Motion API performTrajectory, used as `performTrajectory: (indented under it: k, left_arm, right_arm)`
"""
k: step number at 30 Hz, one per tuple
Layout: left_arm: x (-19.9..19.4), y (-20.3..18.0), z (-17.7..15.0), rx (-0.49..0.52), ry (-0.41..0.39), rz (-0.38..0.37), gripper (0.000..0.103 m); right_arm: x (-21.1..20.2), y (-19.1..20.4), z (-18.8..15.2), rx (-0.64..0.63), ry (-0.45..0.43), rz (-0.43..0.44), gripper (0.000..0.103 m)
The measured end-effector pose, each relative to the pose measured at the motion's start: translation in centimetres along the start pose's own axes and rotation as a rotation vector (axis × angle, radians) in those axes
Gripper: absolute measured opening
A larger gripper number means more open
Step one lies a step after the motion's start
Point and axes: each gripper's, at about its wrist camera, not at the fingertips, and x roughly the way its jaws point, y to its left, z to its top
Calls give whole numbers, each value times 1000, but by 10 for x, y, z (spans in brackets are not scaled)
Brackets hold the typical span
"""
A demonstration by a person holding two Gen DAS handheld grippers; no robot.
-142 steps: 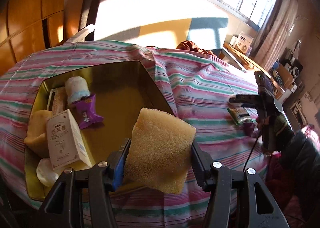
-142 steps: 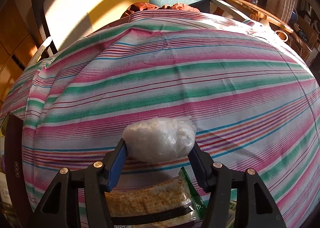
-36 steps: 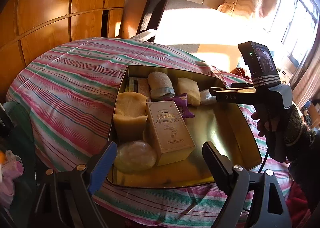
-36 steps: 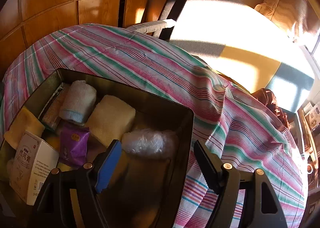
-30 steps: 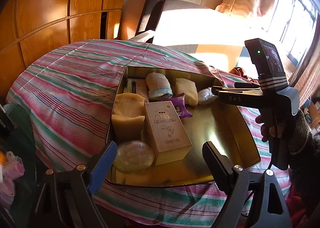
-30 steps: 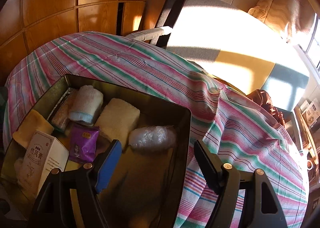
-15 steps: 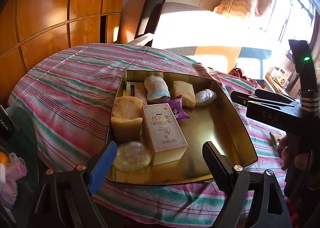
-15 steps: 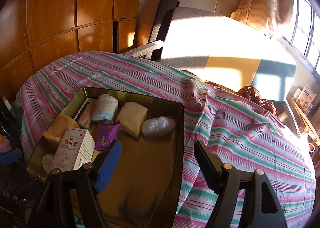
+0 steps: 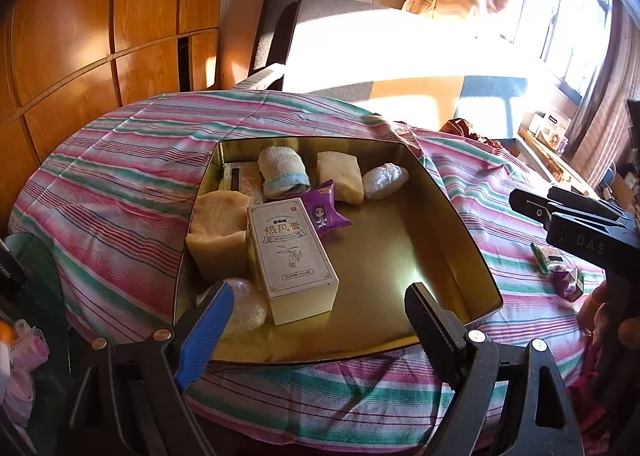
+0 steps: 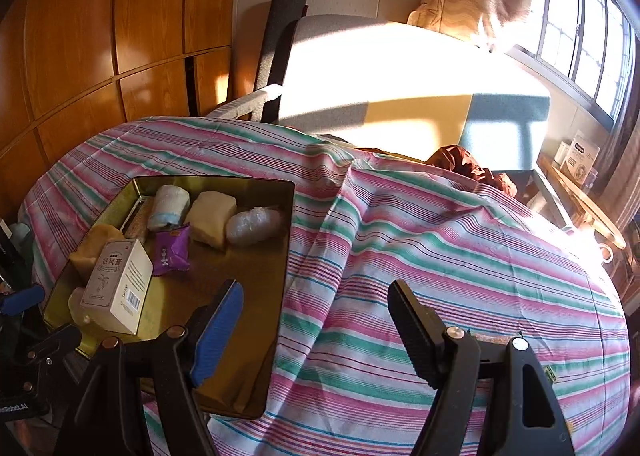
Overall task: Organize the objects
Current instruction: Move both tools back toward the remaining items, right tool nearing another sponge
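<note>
Support surface: a bed covered by a striped cloth (image 9: 132, 176) in pink, green and white, its fabric rumpled into folds. Landmark: a shallow gold metal tray (image 9: 464, 224) resting directly on the cloth. Right of the tray, well apart from it, lie a green packet (image 9: 547, 257) and, just nearer the camera, a purple packet (image 9: 568, 283). Beyond the tray's far right corner, a rust-coloured bundle (image 10: 466, 168) sits at the cloth's far edge.

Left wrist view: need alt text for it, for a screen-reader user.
An open gold tin on a striped bedspread holds sponges, a rolled towel, a white box, a purple packet and a plastic-wrapped bundle. The left gripper, empty and open, frames the foreground; the right gripper enters at right.
</note>
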Motion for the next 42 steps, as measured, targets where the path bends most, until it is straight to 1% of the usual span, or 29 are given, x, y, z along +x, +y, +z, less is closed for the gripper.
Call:
performTrajectory:
  k: [17,22,25,28,30,31,33,36,39,42]
  left_arm:
    - [3,-46,2,112,9,-48,88]
    - [3,-63,5,152,4,-79,88]
    - [3,-79,9,186,-1,-108,88]
    - [7,-97,12,231,4,-141,88]
    - [10,-112,12,266,10,-168,88]
    - [11,-121,12,284,11,-183,88]
    - [15,-139,11,331,18,-216,88]
    - [23,-168,10,392,30,-252,88]
    - [33,-196,10,452,40,-286,88]
    - [45,-224,6,531,52,-315,88]
  right_arm:
    - [-20,-91,-47,117,32,-163,76]
    - [-24,-122,-61,147,57,-220,76]
    - [-32,-151,-71,195,66,-250,76]
    - [-44,-191,-82,278,74,-304,76]
    - [-52,-224,-93,401,78,-281,76]
    - [-57,-238,-98,448,76,-290,77]
    - [-65,-260,-110,516,76,-340,77]
    - [-74,-291,-133,685,52,-291,77]
    - [-75,-311,-155,840,38,-205,77]
    - [-77,-320,-166,913,12,-158,77]
